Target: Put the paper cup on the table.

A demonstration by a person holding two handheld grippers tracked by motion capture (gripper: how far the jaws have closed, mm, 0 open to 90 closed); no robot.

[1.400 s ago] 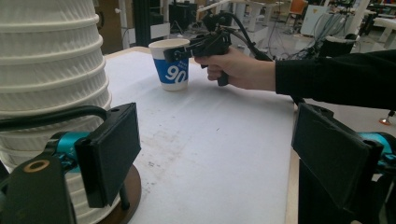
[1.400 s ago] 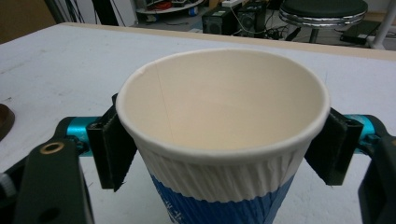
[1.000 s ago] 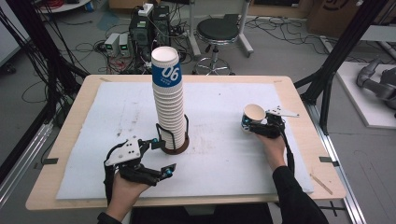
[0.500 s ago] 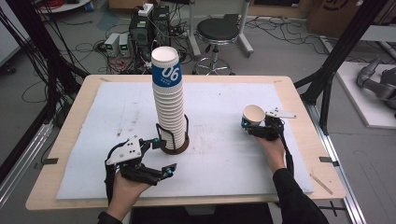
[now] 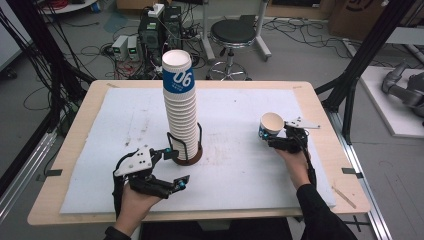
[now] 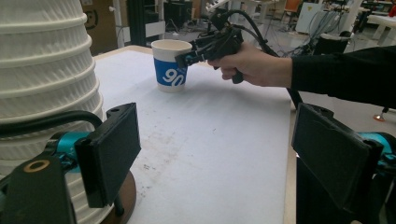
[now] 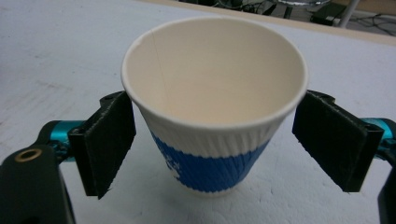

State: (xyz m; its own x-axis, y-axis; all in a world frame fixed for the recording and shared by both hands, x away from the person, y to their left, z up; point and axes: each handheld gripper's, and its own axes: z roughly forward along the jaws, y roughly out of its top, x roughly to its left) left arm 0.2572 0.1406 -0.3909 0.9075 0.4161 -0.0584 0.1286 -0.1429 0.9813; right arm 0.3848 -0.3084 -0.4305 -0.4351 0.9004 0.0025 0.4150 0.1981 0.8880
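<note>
Risk: the right gripper could tip the paper cup if it withdraws askew, since one pad sits close beside the ribbed wall. Its jaws have just been opening and now stand released. The cup stands upright between them on the white mat, right of the cup stack. The left gripper rests unclenched, empty, beside the stack holder.

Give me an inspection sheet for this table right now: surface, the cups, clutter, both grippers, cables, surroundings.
Surface: white mat on a wooden table, faintly scuffed.
Job's things: single paper cup upright on the mat, empty; tall cup stack in a wire holder.
Clutter: nothing seen.
Grippers: right gripper has just been opening, jaws either side of the cup, pads apart from it; left gripper open beside the holder, nothing between its jaws.
Cables: black cable along the right forearm.
Surroundings: stool, floor cables, electronics.
</note>
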